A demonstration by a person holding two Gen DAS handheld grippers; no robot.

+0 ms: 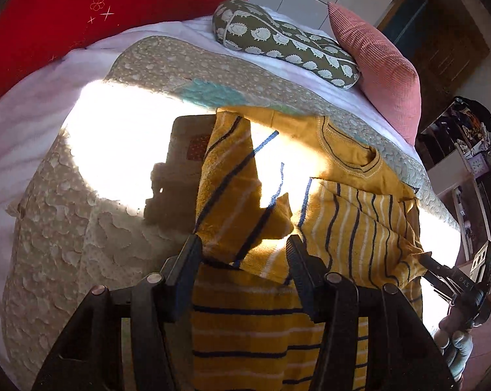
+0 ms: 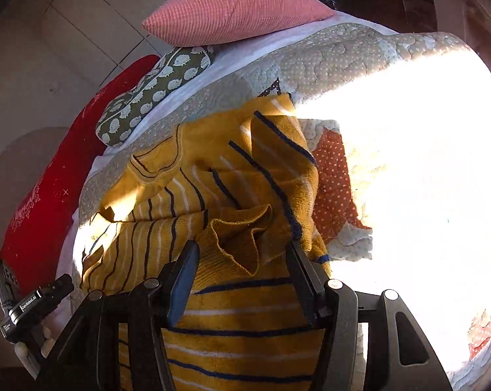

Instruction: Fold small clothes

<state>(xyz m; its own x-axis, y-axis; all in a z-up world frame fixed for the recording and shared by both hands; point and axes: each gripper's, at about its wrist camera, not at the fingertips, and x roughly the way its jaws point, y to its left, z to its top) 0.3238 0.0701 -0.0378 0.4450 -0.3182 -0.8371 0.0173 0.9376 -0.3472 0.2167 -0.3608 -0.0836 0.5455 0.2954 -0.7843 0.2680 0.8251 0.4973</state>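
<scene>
A bed covered by a beige quilt, half washed out by sunlight. On it lies a mustard striped sweater, both sleeves folded inward across the body. Far edge: red pillow, hedgehog-print cushion, pink cushion. The right wrist view alone shows an orange dotted quilt patch right of the sweater and bare quilt beyond. Left gripper and right gripper each stand part open over a sleeve, pads not pressing the cloth
</scene>
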